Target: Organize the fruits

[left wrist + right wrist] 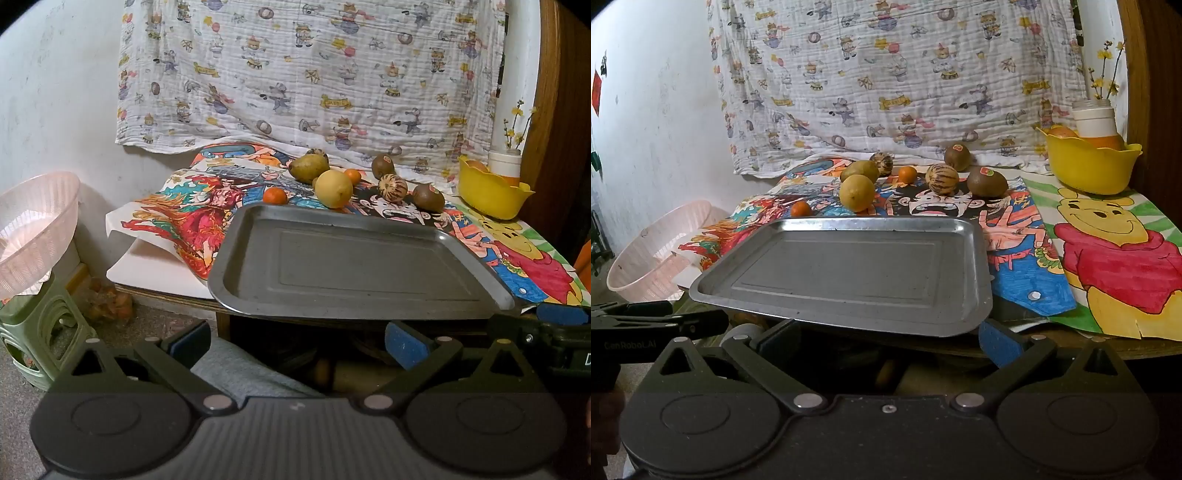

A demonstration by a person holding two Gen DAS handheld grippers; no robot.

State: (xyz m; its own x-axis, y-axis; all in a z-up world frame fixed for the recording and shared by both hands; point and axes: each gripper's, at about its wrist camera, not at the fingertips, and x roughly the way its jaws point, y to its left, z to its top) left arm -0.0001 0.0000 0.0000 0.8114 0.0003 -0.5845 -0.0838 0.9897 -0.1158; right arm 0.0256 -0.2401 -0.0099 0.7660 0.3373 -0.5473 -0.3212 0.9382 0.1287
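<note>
An empty metal tray [343, 269] [849, 273] lies at the table's front edge, overhanging it. Behind it on colourful drawings lie a yellow lemon [333, 188] [857, 192], a green pear [308, 168] [860, 170], two small oranges [275, 195] [801, 209], a striped round fruit [392, 187] [942, 178] and two brown kiwis [428, 196] [987, 181]. My left gripper [295, 341] and right gripper [886, 338] both hang open below the tray's near edge, with nothing between their blue pads.
A yellow bowl [493, 194] [1089, 164] with fruit and a white jar stands at the back right. A pink basket [35, 229] [653, 254] sits on a green stool [40, 332] to the left. A printed cloth [306, 74] hangs behind the table.
</note>
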